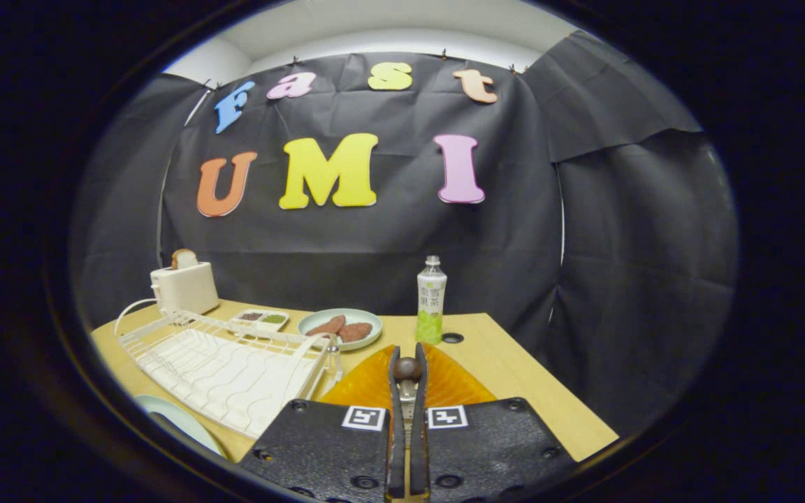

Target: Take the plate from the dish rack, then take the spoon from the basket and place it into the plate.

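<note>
My gripper (407,358) is shut on a spoon (407,369). The spoon's brown rounded end sticks up between the fingertips, and its metal shaft runs down the narrow gap between the fingers. Directly under and just beyond the fingers lies an amber ribbed basket (448,383) on the wooden table. A white wire dish rack (228,363) stands left of the fingers with no plate in it. A pale plate (175,418) lies flat on the table at the rack's near left corner, partly cut off from sight.
Beyond the rack are a white toaster (184,285) holding a slice of bread, a small two-part sauce dish (261,318) and a pale plate with brown food (340,327). A green drink bottle (431,300) stands beyond the basket. The table edge (549,391) falls away to the right.
</note>
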Motion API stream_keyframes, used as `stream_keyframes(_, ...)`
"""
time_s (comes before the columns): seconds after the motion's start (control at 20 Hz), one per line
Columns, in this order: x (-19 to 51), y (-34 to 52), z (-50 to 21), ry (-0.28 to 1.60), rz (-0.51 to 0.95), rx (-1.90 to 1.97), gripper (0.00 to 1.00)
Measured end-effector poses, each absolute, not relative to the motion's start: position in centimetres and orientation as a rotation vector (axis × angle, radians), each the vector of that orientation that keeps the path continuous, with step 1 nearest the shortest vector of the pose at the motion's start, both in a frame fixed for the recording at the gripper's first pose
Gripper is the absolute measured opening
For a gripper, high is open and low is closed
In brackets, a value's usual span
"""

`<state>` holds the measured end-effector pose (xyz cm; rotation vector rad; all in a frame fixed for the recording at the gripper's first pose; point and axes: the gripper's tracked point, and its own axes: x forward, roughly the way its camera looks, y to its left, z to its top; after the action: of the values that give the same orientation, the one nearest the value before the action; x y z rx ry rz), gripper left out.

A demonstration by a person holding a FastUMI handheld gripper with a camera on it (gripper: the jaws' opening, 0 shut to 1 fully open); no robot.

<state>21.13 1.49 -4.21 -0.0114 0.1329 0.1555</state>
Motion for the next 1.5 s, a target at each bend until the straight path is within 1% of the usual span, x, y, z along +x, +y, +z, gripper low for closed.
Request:
stream_keyframes(0.1, 19.5, 1.9, -2.0, 0.099, 0.185, -0.029, 0.08)
stream_keyframes(0.2, 17.3, 3.3, 0.2, 0.064, 0.247, -0.036, 0.08)
stream_keyframes(0.4, 11.9, 7.8, 3.6, 0.004, 0.439, -0.055, 0.08)
stream_keyframes(0.6, 7.0, 12.8, 5.0, -0.026, 0.659, -0.055, 0.08)
stream_keyframes(0.8, 2.6, 17.8, 2.4, 0.043, 0.919, -0.097, 0.08)
stream_keyframes(1.0, 0.5, 20.4, -2.7, 0.165, 1.084, -0.156, 0.08)
stream_keyframes(1.15, 0.4, 21.3, -6.1, 0.266, 1.152, -0.172, 0.08)
stream_keyframes(1.25, 0.8, 21.6, -8.1, 0.323, 1.167, -0.183, 0.08)
stream_keyframes(1.5, 1.7, 21.9, -10.9, 0.391, 1.207, -0.181, 0.09)
